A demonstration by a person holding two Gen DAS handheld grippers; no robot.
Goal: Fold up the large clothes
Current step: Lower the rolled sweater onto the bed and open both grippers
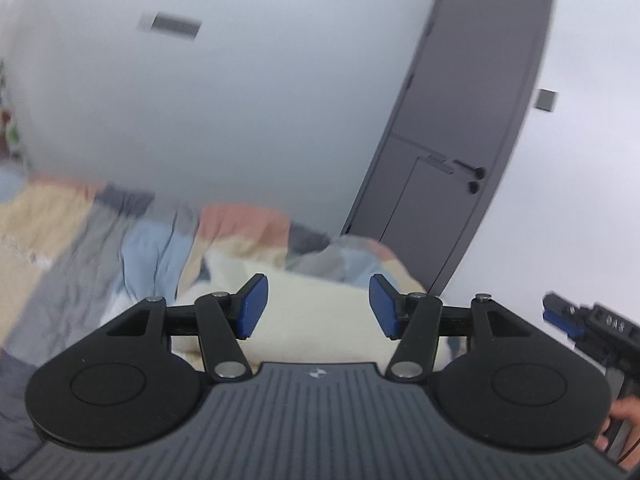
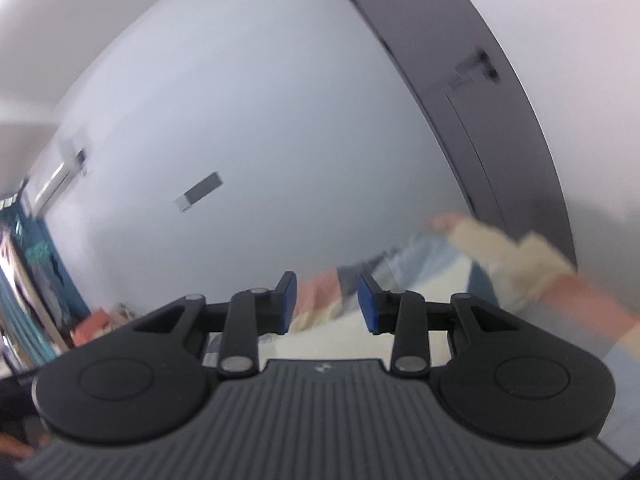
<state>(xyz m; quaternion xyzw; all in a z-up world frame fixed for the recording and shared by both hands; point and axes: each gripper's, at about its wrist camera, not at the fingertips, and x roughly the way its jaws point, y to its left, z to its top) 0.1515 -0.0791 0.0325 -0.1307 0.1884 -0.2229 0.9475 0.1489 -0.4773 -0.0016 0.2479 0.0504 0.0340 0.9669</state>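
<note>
A cream garment (image 1: 320,316) lies on the bed, below and beyond my left gripper (image 1: 319,307), which is open and empty with its blue pads (image 1: 252,308) wide apart. The same cream cloth shows blurred in the right wrist view (image 2: 332,332). My right gripper (image 2: 327,302) is open and empty, raised above the bed and tilted toward the wall. It also shows at the right edge of the left wrist view (image 1: 560,316), held by a hand (image 1: 620,420).
A patchwork bedspread (image 1: 80,232) in beige, grey, blue and pink covers the bed and shows in the right wrist view too (image 2: 540,272). A dark grey door (image 1: 460,140) stands behind the bed in a pale wall (image 1: 240,100). An air conditioner (image 2: 60,176) hangs at the left.
</note>
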